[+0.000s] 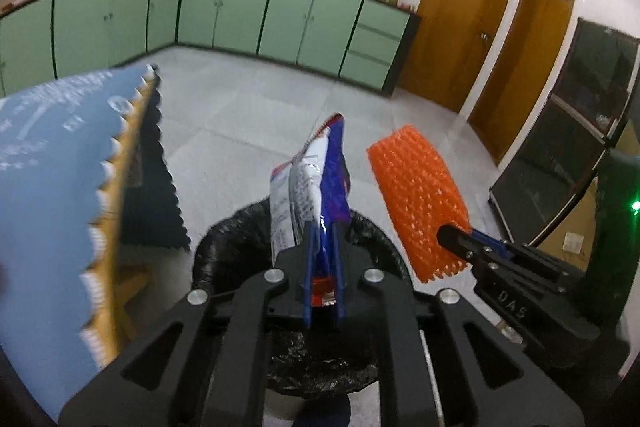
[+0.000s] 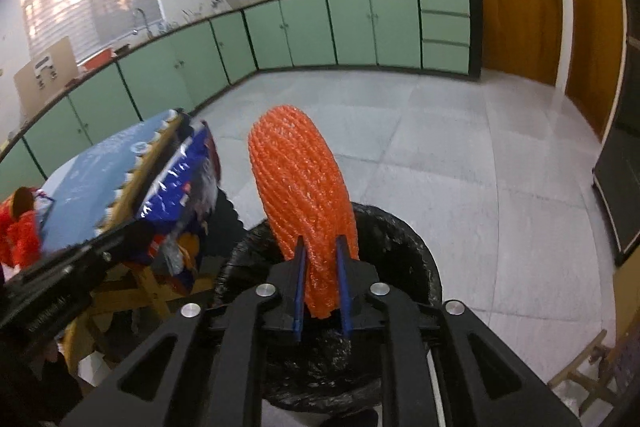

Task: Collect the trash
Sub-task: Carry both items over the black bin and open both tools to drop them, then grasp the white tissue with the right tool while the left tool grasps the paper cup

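Left tool (image 1: pixel 322 267) clenched on a blue-and-white snack wrapper (image 1: pixel 310 183), held upright over the black-lined trash bin (image 1: pixel 224 239). Right tool (image 2: pixel 322 279) grips an orange foam fruit net (image 2: pixel 302 187), also above the bin (image 2: pixel 404 239). Just left of the bin, a blue-topped surface (image 1: pixel 44 155) with scalloped edge. Pale tiled floor (image 2: pixel 460 163), green cabinets (image 1: pixel 240 11) beyond.

1. The right gripper (image 2: pixel 322 283) clamps an orange foam net sleeve (image 2: pixel 302 187) between its blue fingers (image 2: pixel 343 291)
2. Below it stands a bin lined with a black plastic bag (image 2: pixel 404 243)
3. At left, the left gripper (image 2: pixel 120 247) grips a crumpled blue snack wrapper (image 2: pixel 180 183) beside a blue-topped wooden table (image 2: pixel 104 163)
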A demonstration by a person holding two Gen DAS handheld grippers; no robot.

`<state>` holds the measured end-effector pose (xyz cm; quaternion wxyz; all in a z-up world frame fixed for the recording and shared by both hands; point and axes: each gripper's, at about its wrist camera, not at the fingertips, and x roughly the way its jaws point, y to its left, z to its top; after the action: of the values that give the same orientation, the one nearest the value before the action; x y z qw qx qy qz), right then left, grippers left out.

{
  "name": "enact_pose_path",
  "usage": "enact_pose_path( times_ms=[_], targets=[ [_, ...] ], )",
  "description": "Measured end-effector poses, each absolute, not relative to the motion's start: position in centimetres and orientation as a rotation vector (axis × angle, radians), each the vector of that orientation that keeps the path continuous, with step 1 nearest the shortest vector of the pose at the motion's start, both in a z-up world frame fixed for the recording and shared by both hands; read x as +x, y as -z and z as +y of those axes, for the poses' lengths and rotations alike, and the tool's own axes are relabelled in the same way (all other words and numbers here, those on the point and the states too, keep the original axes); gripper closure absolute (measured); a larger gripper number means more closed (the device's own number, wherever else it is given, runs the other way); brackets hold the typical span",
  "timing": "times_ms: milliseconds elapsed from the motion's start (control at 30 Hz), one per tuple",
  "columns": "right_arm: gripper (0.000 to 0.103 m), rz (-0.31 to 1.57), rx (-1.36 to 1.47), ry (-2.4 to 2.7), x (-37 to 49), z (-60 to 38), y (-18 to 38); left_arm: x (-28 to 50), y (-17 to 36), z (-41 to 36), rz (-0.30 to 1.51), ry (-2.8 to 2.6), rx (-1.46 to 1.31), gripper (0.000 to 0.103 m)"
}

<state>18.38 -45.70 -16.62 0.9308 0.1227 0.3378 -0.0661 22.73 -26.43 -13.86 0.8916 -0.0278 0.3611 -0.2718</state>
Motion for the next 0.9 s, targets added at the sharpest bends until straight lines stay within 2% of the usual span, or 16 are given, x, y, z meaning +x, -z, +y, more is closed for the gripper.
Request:
enact_pose_path(
  times_ms=[133,200,267,300,433,500,567,767,900],
  targets=[
    [0.071,0.741,0.264,0.141,19.9,-47.4,18.5,24.8,15.5,-27.4,0.791,0.547,-0.046,0.075],
    [0.062,0.748,0.273,0.149,20.1,-47.8,18.8,25.2,15.6,-27.0,0.789,0.537,-0.048,0.073],
    [0.061,0.743,0.277,0.153,20.1,-48.0,18.7,25.4,15.2,-26.4,0.773,0.525,-0.055,0.07],
    [0.056,0.734,0.272,0.154,19.9,-47.9,18.4,25.4,14.7,-26.0,0.763,0.52,-0.058,0.069],
    [0.05,0.703,0.26,0.154,19.1,-47.1,17.0,24.5,12.3,-24.5,0.724,0.507,-0.07,0.058],
    [0.043,0.667,0.256,0.142,18.3,-46.0,15.3,23.4,10.7,-23.0,0.694,0.5,-0.079,0.049],
    [0.037,0.622,0.238,0.124,17.3,-44.4,13.3,22.0,8.8,-21.0,0.646,0.474,-0.077,0.04],
    [0.019,0.523,0.194,0.036,14.9,-37.5,8.9,17.5,4.1,-12.0,0.531,0.348,-0.074,0.024],
    [0.011,0.478,0.186,-0.061,14.2,-31.9,6.9,15.1,2.7,-5.2,0.503,0.218,-0.065,0.018]
  ],
)
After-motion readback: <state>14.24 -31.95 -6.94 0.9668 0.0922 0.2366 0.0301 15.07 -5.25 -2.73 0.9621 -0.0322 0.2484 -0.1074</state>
